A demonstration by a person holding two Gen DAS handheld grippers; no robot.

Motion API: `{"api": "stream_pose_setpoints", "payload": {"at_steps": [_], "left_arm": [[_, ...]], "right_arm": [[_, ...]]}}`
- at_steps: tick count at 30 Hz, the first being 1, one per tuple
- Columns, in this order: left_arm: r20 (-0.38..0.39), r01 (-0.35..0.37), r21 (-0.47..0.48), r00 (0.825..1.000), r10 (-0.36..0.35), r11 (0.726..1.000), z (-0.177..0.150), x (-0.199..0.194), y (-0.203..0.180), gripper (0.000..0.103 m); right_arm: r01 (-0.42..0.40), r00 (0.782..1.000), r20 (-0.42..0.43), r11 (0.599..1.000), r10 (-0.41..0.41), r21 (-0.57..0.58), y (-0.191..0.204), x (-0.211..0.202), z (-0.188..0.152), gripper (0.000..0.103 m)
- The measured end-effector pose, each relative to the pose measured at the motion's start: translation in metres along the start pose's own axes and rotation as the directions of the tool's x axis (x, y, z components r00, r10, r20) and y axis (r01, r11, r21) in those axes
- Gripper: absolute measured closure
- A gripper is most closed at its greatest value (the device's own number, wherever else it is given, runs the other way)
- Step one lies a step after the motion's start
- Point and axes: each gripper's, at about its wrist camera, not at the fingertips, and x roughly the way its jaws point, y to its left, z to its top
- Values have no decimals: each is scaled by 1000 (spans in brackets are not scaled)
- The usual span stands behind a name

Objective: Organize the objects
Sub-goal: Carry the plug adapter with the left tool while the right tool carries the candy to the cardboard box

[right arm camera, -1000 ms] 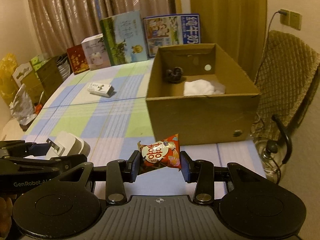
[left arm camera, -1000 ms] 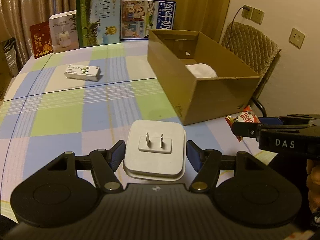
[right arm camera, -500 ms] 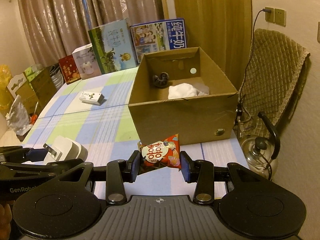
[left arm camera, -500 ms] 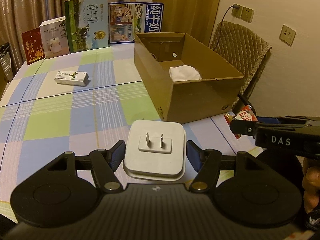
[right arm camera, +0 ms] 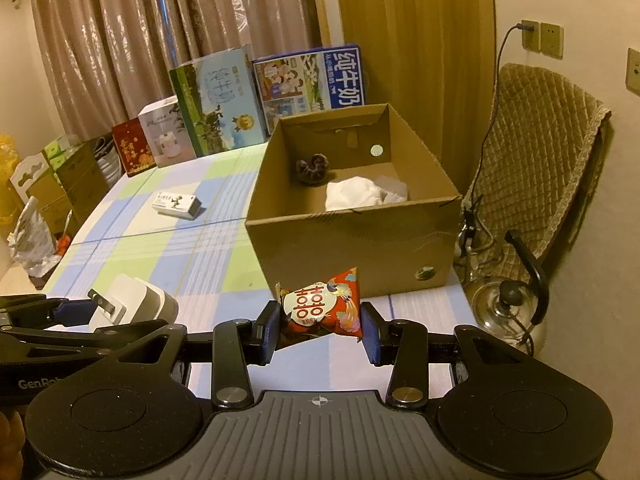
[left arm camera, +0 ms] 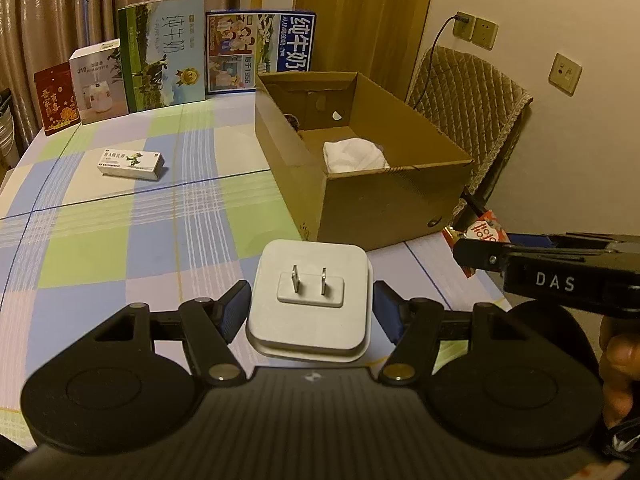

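My left gripper (left arm camera: 310,312) is shut on a white plug adapter (left arm camera: 308,304), prongs facing forward, held above the checked tablecloth. My right gripper (right arm camera: 320,326) is shut on a red snack packet (right arm camera: 322,310), which also shows in the left wrist view (left arm camera: 482,230). An open cardboard box (left arm camera: 384,200) stands ahead of both grippers; in the right wrist view (right arm camera: 344,248) it holds a white cloth (right arm camera: 360,194) and a dark curled object (right arm camera: 314,168). A small white carton (left arm camera: 130,164) lies on the table at the left.
Several upright printed boxes (left arm camera: 164,54) line the table's far edge. A padded chair (right arm camera: 548,156) stands right of the box. A metal kettle (right arm camera: 506,308) sits on the floor below it. Cartons and bags (right arm camera: 36,196) are stacked off the table's left side.
Both grippers have risen and drawn back a little from the box, keeping their loads. More of the box's inside shows now.
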Motion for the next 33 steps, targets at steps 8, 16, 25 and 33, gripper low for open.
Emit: {"api": "stream_pose_setpoints", "payload": {"at_steps": [8, 16, 25, 33], "left_arm": [[8, 27, 13, 1000, -27, 1000, 9, 4, -12, 42], [18, 46, 32, 999, -46, 998, 18, 8, -24, 42], [29, 54, 34, 998, -55, 998, 29, 13, -30, 42], [44, 53, 25, 998, -54, 998, 48, 19, -30, 41]], "right_arm": [[24, 1000, 9, 1000, -24, 6, -11, -4, 6, 64], [40, 999, 21, 999, -40, 8, -19, -8, 13, 64], [55, 998, 26, 998, -55, 0, -25, -7, 20, 64], [63, 997, 49, 998, -62, -28, -33, -3, 44, 64]]}}
